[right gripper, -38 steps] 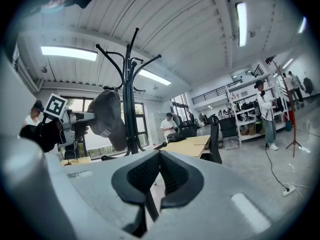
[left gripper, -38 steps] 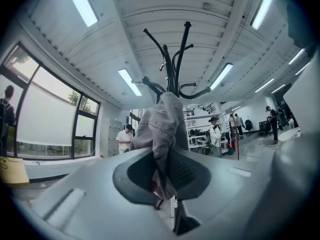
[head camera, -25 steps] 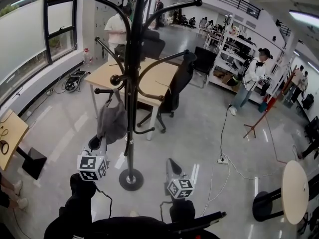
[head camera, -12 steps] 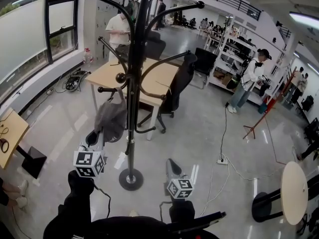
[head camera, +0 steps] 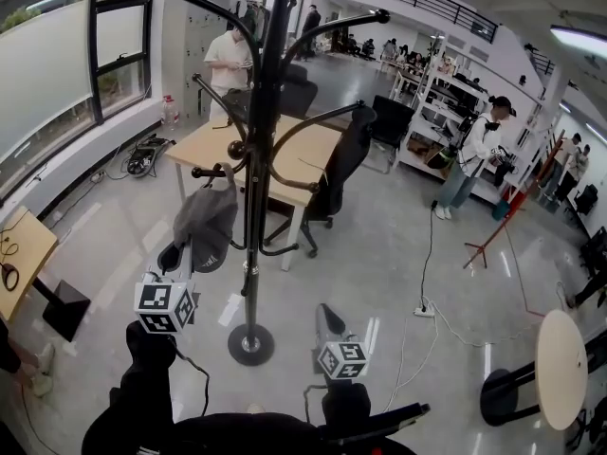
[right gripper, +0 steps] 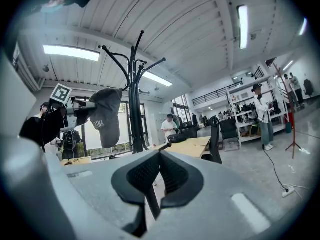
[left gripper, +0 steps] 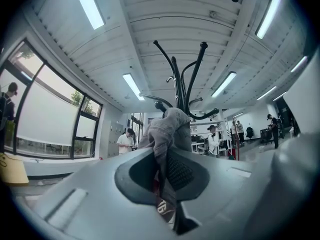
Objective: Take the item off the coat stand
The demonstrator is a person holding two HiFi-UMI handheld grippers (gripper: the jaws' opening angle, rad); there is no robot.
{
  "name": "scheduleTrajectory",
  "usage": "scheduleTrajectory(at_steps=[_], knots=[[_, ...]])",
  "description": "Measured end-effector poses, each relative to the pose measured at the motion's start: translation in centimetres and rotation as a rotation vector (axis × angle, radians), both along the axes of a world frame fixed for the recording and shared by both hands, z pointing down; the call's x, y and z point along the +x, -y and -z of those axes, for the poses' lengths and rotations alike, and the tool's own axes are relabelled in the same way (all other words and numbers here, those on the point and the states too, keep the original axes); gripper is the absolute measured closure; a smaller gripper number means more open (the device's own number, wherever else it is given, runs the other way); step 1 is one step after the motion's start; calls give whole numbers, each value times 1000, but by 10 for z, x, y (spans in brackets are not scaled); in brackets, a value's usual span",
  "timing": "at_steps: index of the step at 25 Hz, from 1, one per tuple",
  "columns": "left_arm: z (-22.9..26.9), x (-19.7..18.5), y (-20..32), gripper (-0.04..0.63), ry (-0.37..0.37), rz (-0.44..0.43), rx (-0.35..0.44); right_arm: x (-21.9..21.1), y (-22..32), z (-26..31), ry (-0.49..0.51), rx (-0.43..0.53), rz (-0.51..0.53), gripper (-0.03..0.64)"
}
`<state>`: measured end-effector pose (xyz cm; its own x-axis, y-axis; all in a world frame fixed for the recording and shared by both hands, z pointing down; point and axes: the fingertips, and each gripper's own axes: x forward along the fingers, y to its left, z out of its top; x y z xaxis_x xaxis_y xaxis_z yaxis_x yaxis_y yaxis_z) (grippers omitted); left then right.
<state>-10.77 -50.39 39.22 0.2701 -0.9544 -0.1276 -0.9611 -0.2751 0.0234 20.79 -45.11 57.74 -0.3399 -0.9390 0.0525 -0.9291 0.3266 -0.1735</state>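
Grey cap (head camera: 204, 224): hangs at a low left peg (head camera: 211, 171) of the black coat stand (head camera: 256, 140), crown up by the peg, lower end toward the near side.
Left gripper (head camera: 182, 254): fingers closed on the cap's lower edge. The left gripper view shows fabric pinched between both pads, with the rest of the cap rising straight ahead of them.
Right gripper (head camera: 328, 318): fingers closed, nothing between them. It is held low, right of the stand's base (head camera: 250, 343) and well apart from the cap.
Step in hand: lift-off of the cap from the peg, judged from the grip and the cap at peg height.
Off yet?: cannot tell. The crown looks draped at the peg's knob, with no clear gap seen.
How to do it well: hold the pinch firm and raise until the crown clears the knob. Then draw it out toward the near left, away from the pole. No sideways drag, since the knob could snag the fabric and rock the stand.
Cap vs fingers: lower edge inside the left fingers, crown up and beyond them. It is far left of the right fingers.
Risk: thin soft pinch, fabric may slip.
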Motion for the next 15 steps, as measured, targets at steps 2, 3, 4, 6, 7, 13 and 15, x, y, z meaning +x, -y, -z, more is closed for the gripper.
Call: scheduleTrajectory(at_steps=[2,3,4,6,7,13,15], knots=[[4,-2,-1,574,0,4,4,-1,-1,1,0,0,1,615],[6,-3,-1,574,-2,6,6,-1,-2,2,-1,-1,0,615],[7,-4,-2,574,-4,8,9,-2,-2,1,-3,-1,0,615],[9,-6,-3,574,-7,13,15,-2,-4,0,-4,-3,-1,615],[10,-7,-3,574,-8,15,17,-3,-4,-1,-4,-3,0,615],[16,-13,-7,574,-19,30,34,-3,-7,-2,-4,-1,1,615],[18,-14,-8,574,-23,33,39,-3,-8,-2,-4,0,1,615]])
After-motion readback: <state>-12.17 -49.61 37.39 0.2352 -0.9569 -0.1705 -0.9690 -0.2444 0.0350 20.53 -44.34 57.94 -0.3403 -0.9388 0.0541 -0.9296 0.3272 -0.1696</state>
